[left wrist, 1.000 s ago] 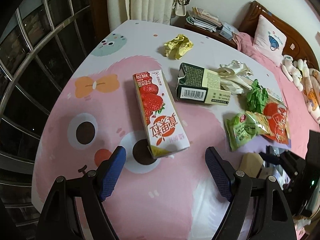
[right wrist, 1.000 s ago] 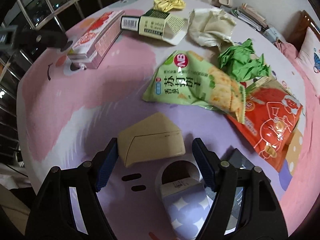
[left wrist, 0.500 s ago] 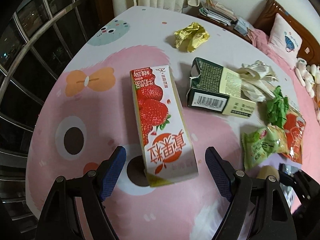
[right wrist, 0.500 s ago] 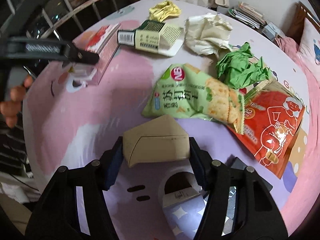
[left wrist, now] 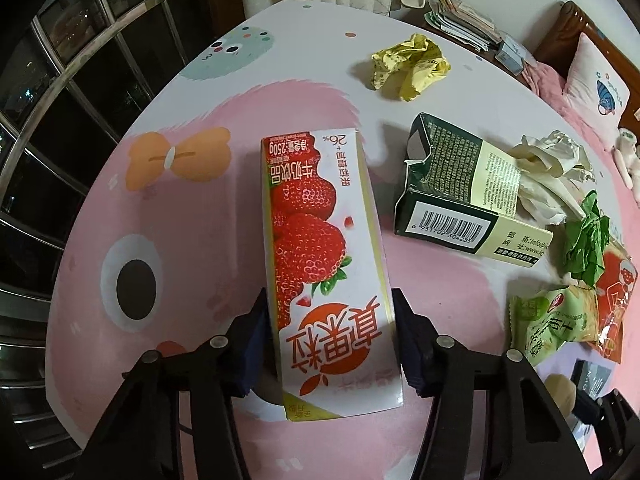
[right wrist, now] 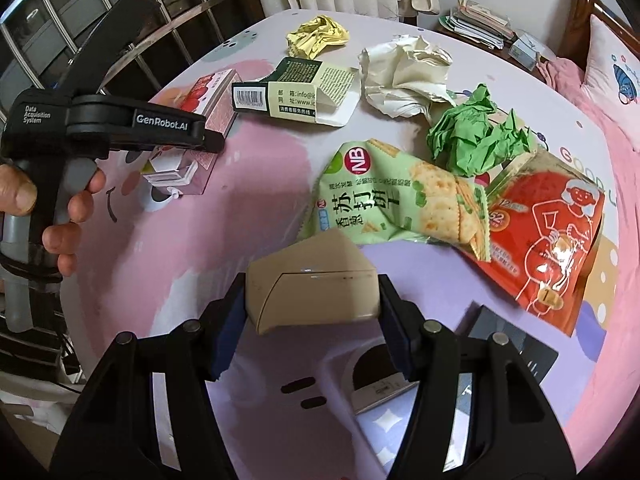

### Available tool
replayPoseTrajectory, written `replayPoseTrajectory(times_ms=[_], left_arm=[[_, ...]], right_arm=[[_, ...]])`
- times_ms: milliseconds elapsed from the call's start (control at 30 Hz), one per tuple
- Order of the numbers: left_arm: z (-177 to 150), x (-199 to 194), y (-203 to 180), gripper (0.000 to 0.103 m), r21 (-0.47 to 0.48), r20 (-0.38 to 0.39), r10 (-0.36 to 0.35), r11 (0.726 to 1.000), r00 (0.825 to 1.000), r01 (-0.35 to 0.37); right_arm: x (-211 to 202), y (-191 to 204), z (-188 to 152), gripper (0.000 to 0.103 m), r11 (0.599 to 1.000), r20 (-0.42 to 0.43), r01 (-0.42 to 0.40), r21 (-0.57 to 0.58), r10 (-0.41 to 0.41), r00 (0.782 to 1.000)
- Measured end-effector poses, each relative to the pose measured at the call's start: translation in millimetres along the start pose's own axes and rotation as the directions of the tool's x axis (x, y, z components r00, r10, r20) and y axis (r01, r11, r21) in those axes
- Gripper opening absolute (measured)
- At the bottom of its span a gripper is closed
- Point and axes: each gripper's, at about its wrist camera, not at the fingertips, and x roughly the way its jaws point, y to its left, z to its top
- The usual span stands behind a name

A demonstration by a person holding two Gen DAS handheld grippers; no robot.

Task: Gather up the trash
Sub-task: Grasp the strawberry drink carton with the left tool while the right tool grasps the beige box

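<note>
Left wrist view: the left gripper (left wrist: 330, 336) has just been closing, and its blue pads now sit against both long sides of the strawberry milk carton (left wrist: 320, 248), which lies flat on the pink cartoon sheet (left wrist: 192, 240) with its far end pointing to twelve o'clock. At two o'clock from it lie the torn green box (left wrist: 460, 196) and, farther off at one o'clock, the yellow paper ball (left wrist: 412, 64). In the right wrist view the right gripper (right wrist: 312, 316) has narrowed partway too, and its pads press the ends of a tan cardboard box (right wrist: 312, 284); the green cracker bag (right wrist: 400, 200) lies just beyond at one o'clock. The carton is gripped near its close end only, so I'd expect the long far end to droop or swing on lifting and perhaps slip free. The soft tan box could crumple and twist out if squeezed harder.
</note>
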Motion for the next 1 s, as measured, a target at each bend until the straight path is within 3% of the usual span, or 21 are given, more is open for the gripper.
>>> replayPoseTrajectory(times_ms=[300, 600, 833, 1000], left_arm=[[-21, -26, 3, 0.051, 0.032, 0.037, -0.029, 0.999, 0.999, 0.028], [-62, -80, 10, 0.051, 0.146, 0.089, -0.097, 0.986, 0.991, 0.083], [-104, -130, 30, 0.051, 0.242, 0.109, -0.182, 0.958, 0.977, 0.152], [-138, -163, 57, 0.051, 0.337, 0.108, -0.241, 0.922, 0.964, 0.193]], right_arm=[[-15, 7, -13, 0.058, 0.999, 0.021, 0.004, 0.04, -0.005, 1.0], [-45, 29, -31, 0.058, 0.997, 0.067, 0.005, 0.083, -0.011, 0.998], [-76, 66, -49, 0.058, 0.993, 0.11, 0.019, 0.114, -0.031, 0.993], [-101, 105, -68, 0.058, 0.986, 0.151, 0.047, 0.157, -0.071, 0.986]])
